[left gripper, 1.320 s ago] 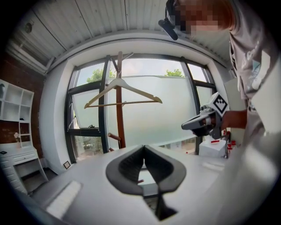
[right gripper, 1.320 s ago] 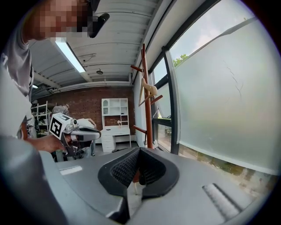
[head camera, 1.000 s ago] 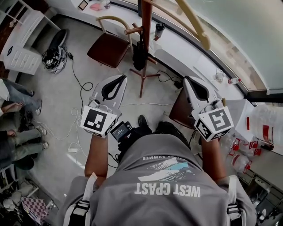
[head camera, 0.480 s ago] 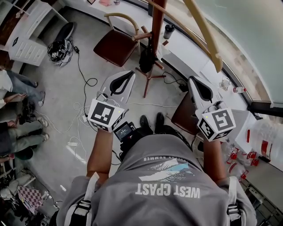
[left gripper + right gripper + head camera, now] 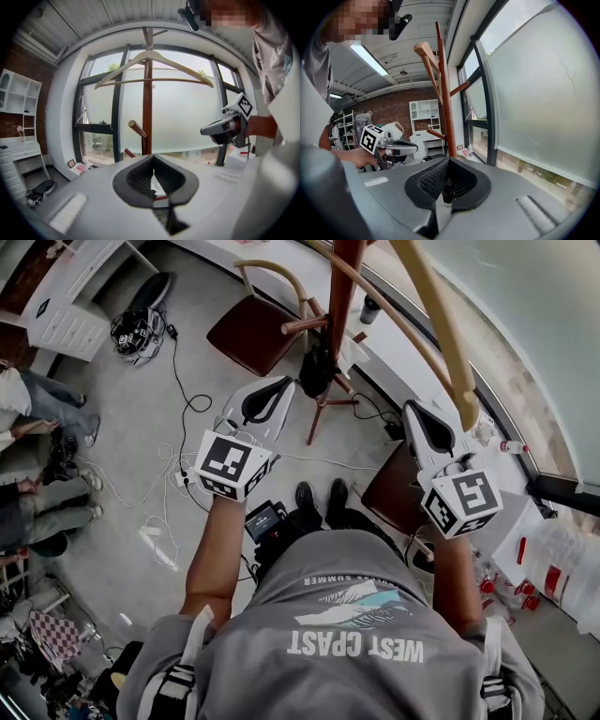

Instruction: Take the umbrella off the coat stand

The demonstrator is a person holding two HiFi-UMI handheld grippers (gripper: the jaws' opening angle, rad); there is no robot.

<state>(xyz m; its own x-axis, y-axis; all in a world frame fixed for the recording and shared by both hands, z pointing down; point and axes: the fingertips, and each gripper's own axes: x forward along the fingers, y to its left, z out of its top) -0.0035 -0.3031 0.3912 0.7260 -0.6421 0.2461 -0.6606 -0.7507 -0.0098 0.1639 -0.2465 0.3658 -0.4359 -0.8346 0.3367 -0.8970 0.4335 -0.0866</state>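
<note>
A small black folded umbrella (image 5: 318, 367) hangs low on the red-brown wooden coat stand (image 5: 343, 277), just above its splayed feet. My left gripper (image 5: 277, 386) is shut and empty, short of the umbrella and to its left. On the stand's right, a little further back, my right gripper (image 5: 413, 411) is also shut and empty. In the left gripper view the stand's pole (image 5: 147, 103) rises straight ahead behind the closed jaws (image 5: 153, 159), and the right gripper (image 5: 220, 129) shows at the right. From the right gripper view the pole (image 5: 446, 93) stands just beyond the closed jaws (image 5: 449, 161). In both gripper views the umbrella is hidden.
A pale wooden hanger (image 5: 441, 315) hangs from the stand's top. A brown chair (image 5: 253, 329) stands behind the stand and a brown stool (image 5: 389, 488) near my right side. Cables (image 5: 178, 399) trail over the floor. People's legs (image 5: 37, 409) and white drawers (image 5: 70, 320) are at the left.
Both grippers have moved forward toward the coat stand, staying shut. The stand and umbrella now appear closer to the left gripper's tip.
</note>
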